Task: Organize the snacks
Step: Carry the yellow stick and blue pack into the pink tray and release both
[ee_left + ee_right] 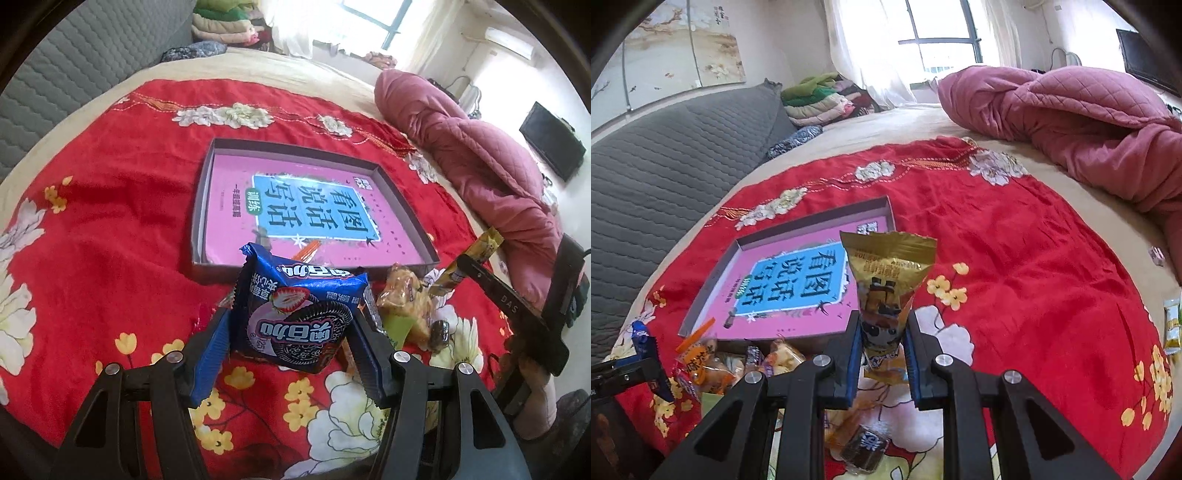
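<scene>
My left gripper point(291, 332) is shut on a blue cookie pack point(295, 314) and holds it above the red cloth, just short of the near edge of the shallow box point(201, 206) with a pink book in it. My right gripper point(882, 350) is shut on a gold snack pack point(886, 280) held upright, near the box's point(713, 275) right corner. The right gripper and its gold pack also show in the left wrist view point(480, 258). A heap of loose snacks point(406, 306) lies on the cloth between the grippers; it also shows in the right wrist view point(713, 369).
A red flowered cloth point(110, 240) covers the bed. A pink quilt point(1071, 118) is bunched at the far right. A grey padded headboard point(665, 155) runs along the left. A green-white packet point(1171, 325) lies at the cloth's right edge. A dark wrapped sweet point(864, 448) lies under my right gripper.
</scene>
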The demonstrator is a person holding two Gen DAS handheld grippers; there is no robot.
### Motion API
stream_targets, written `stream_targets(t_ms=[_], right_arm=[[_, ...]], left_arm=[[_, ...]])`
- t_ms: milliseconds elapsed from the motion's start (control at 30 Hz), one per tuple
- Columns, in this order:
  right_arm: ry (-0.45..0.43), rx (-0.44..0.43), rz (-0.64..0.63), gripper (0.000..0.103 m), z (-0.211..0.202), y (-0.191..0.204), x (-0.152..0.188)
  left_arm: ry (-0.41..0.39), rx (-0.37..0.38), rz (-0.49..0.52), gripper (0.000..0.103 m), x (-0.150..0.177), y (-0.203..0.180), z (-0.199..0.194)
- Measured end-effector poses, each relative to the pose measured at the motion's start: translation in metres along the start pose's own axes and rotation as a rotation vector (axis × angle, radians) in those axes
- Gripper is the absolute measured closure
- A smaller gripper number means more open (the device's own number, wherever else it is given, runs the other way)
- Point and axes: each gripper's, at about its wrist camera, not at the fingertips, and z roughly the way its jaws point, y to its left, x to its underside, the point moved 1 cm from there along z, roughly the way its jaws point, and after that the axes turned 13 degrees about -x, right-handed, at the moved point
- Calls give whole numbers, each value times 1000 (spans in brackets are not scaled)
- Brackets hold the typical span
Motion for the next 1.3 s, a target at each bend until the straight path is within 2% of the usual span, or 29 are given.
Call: stream_targets(t_ms=[333,667,800,967,1300], right_arm=[[-68,-67,-12,82,-2,18,-19],[-100,-72,4,82,11,20,-31],[-93,-63,10,82,19,18,-32],[-70,-42,24,82,32,13,-31],[1,6,23,82,56,11,-22]], left_arm=[[-47,-12,-21,38,-20,3,1],[-68,-39,-67,38,-49,6,19],[-77,-55,-75,38,-58,8,28],[-50,-62,-87,38,-65,9,50],[-1,-39,-72,38,-67,6,81]])
